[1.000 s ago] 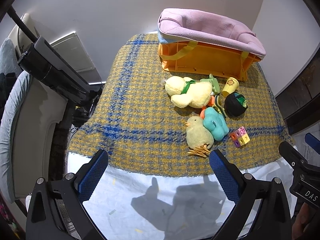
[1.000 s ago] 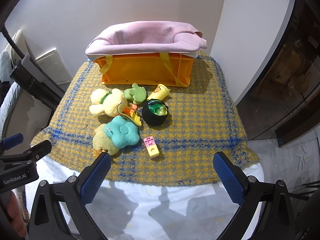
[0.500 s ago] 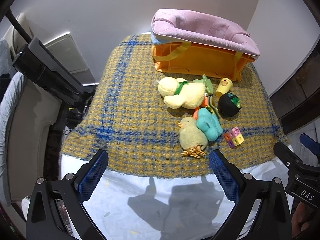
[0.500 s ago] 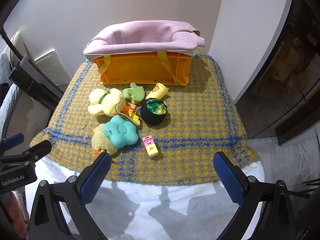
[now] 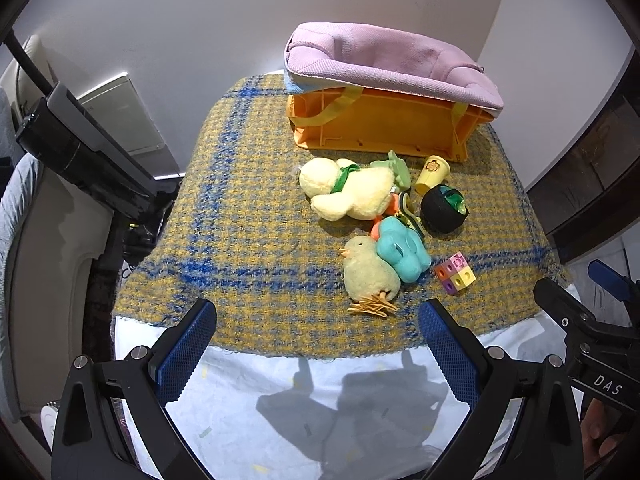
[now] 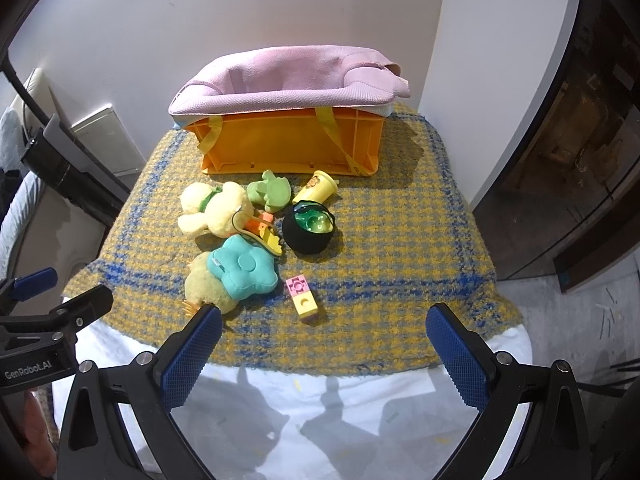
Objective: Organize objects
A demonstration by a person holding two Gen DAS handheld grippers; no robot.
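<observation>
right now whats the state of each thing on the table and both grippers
left gripper: open, empty
right gripper: open, empty
crate: upright, pink cloth draped over its rim
yellow cup: on its side
black pot: upright, green inside
chick: lying against teal flower
blocks: flat, apart from toys

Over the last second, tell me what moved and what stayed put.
Only the views shifted slightly: the left tool drifted left, the right tool barely eased forward. Both are open and empty. The toys, such as the teal plush flower, and the orange basket have not moved.
</observation>
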